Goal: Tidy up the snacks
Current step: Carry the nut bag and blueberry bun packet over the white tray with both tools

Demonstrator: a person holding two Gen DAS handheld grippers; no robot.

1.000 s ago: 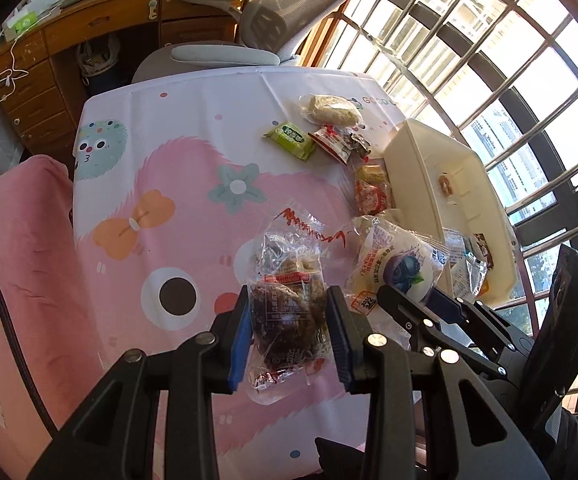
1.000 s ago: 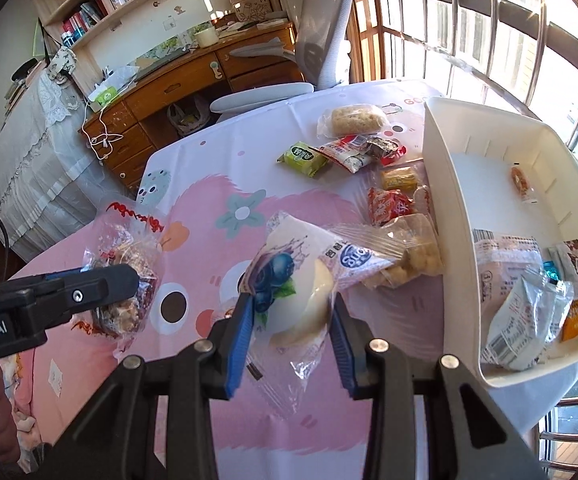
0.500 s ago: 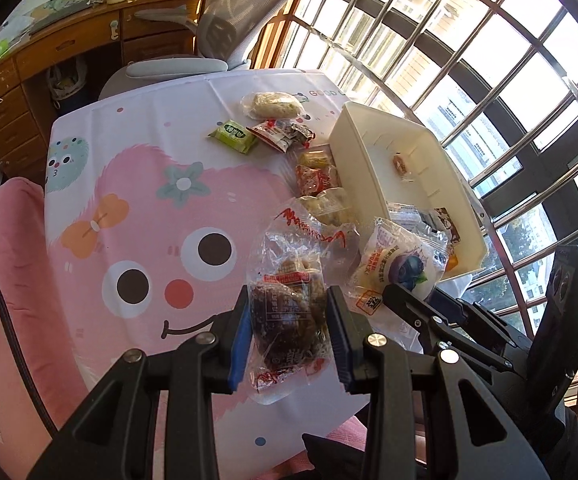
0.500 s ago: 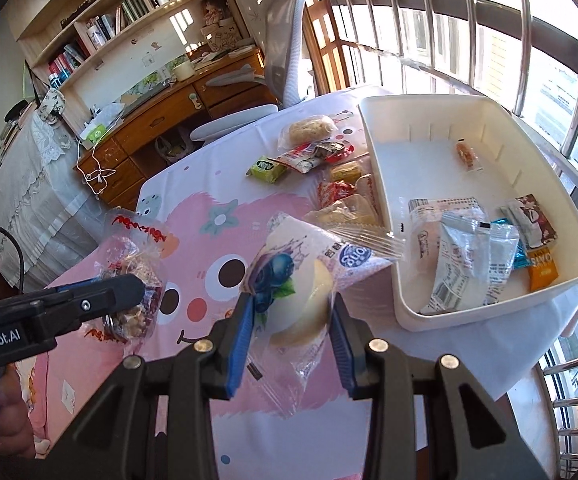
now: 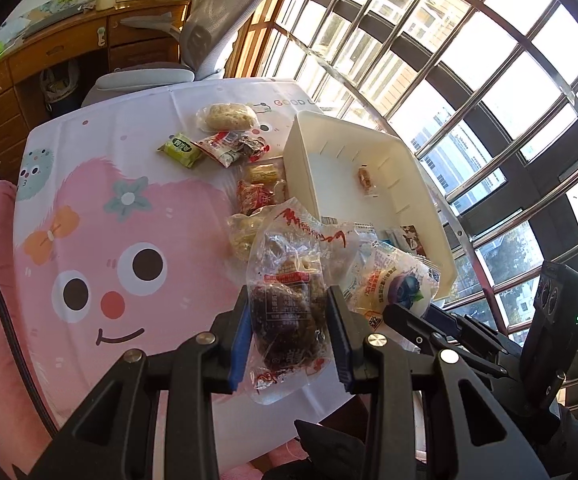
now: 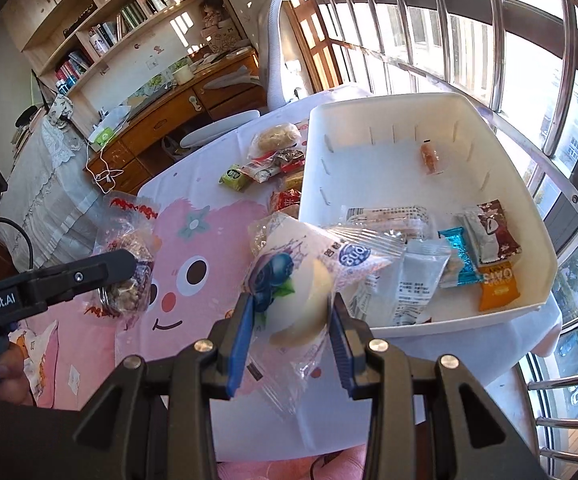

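snack packets (image 5: pixel 287 312) in both tools

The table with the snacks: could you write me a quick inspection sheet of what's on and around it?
Surface: cartoon tablecloth, pink face print.
Job's things: white bin holding several packets; loose snacks lying beside it.
Clutter: nothing seen.
Grippers: left tool shut on a dark cake packet; right tool shut on a blueberry bun packet; both are held above the table.
Cables: black cable at the left edge.
Surroundings: wooden desk, bookshelves, office chair, barred window.
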